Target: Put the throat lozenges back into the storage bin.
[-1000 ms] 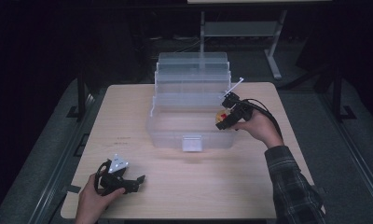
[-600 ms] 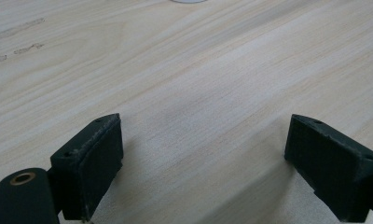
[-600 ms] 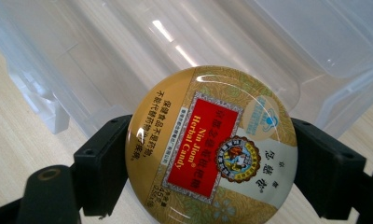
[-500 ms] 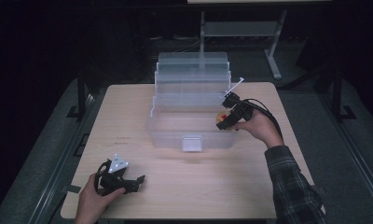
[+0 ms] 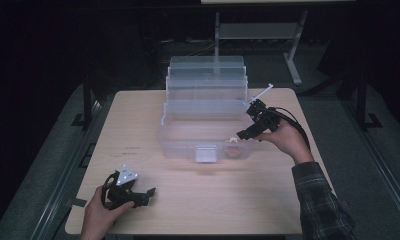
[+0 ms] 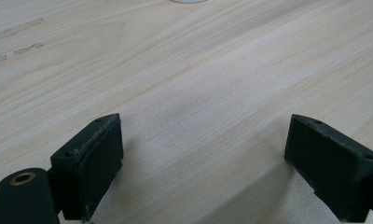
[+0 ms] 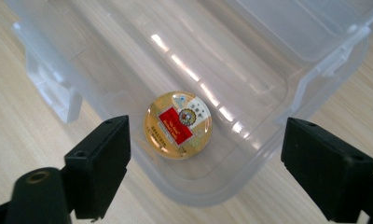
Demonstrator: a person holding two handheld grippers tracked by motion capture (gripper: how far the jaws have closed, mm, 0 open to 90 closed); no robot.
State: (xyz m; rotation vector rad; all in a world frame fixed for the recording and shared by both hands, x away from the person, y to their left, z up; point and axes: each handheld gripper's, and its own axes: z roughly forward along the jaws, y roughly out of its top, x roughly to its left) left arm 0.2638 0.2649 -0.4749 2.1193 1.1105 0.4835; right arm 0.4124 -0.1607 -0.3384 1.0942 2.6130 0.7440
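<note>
Round gold tin with red label lying flat in clear plastic tiered box, front right corner. Right gripper above it, jaws just opened, spread, nothing between. Left gripper low over light wooden table, jaws spread wide, empty.

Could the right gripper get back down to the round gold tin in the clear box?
Probably yes: the right gripper hangs open over the open-topped clear box, nothing covering the round gold tin.

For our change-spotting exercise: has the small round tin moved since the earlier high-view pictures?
Yes. The round tin has dropped from the right gripper, above the clear box's right rim, to the box floor near its front right corner.
</note>
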